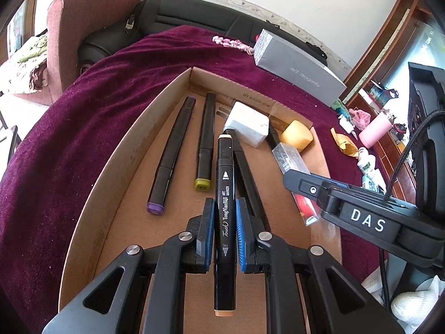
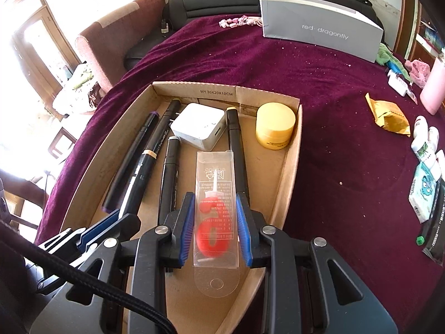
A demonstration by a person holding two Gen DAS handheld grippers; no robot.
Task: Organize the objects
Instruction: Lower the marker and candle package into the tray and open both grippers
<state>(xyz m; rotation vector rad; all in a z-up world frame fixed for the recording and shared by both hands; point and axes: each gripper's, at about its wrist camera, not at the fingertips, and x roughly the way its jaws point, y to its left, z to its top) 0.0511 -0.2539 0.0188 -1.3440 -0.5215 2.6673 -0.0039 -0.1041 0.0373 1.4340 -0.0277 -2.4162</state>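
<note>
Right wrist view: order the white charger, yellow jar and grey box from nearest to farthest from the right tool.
From the right tool:
1. White charger, inside the cardboard tray, ahead and slightly left.
2. Yellow jar, tray's far right corner.
3. Grey box, on the purple cloth, far right.

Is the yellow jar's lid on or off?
On. The yellow jar stands upright in the cardboard box, in its far corner, with its round lid covering the top.
</note>
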